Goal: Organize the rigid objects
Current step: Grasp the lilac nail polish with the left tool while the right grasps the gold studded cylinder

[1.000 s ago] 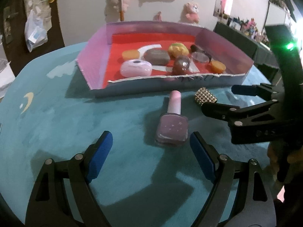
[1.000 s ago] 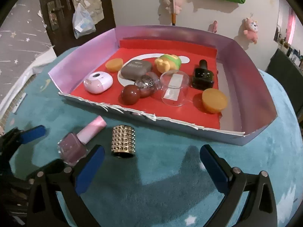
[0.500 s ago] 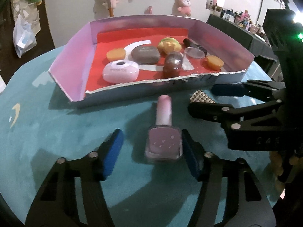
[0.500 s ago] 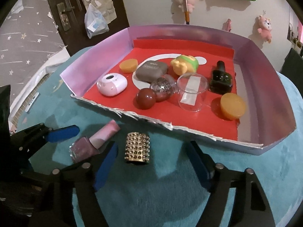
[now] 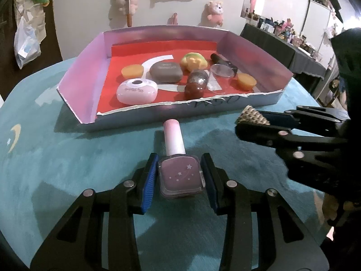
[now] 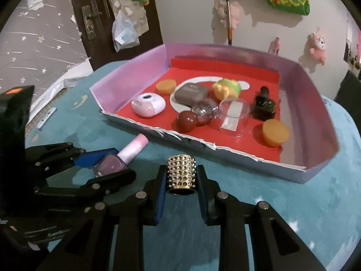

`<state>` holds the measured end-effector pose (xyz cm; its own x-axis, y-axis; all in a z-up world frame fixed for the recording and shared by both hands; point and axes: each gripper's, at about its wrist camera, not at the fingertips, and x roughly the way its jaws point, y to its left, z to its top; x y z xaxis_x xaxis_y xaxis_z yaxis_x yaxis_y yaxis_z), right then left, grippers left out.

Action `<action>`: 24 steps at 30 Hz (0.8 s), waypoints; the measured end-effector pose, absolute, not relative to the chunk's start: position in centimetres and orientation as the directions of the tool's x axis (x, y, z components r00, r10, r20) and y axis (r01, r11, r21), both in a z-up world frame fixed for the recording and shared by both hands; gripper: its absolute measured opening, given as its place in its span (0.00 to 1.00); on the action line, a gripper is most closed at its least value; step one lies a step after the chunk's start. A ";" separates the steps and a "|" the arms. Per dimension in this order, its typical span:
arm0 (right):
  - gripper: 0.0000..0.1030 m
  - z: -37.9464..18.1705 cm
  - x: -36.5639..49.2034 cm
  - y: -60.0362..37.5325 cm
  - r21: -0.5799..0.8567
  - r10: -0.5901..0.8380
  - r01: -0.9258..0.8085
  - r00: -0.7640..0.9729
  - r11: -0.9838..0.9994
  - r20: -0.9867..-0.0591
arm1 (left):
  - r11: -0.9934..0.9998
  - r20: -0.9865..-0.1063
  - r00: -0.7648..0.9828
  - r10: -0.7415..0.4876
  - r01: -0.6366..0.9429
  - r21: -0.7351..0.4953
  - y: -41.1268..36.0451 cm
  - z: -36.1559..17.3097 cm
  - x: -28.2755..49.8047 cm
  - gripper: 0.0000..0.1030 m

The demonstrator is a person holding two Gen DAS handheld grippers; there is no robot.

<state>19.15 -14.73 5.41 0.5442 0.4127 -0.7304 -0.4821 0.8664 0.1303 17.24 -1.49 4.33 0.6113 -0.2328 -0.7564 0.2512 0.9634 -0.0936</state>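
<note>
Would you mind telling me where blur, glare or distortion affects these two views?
Left wrist view: sharp, fisheye bends the box walls, bright window glare at upper right. Right wrist view: slight motion blur softens the box's far rim, dark vignette in the corners.

studded cylinder (image 5: 253, 117) half hidden, shelf clutter (image 5: 279, 29) indistinct

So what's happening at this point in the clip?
A person is tidying small items into a cardboard tray on a teal table, a gripper in each hand. The left gripper is closing on a pink nail polish bottle lying on the table, pads at its sides. The right gripper is shut on a gold studded cylinder. Both items are outside the tray, which already holds several objects.
</note>
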 end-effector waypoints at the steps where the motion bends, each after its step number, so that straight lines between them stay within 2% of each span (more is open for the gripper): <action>1: 0.26 5.6 18.9 -14.8 0.130 0.413 -0.481 0.548 0.867 -0.728 | 0.963 -0.752 0.616 -0.235 0.253 -0.093 -1.5 4.5 16.9 0.36; 24: 0.26 6.2 15.1 -15.6 0.146 0.425 -0.473 0.561 0.869 -0.711 | 0.958 -0.707 0.659 -0.255 0.271 -0.093 -1.7 6.8 13.5 0.36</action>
<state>15.13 -15.58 6.20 0.5607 0.4248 -0.7108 -0.4733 0.8687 0.1458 13.50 -1.65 6.79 0.6594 -0.2551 -0.7071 0.2711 0.9581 -0.0928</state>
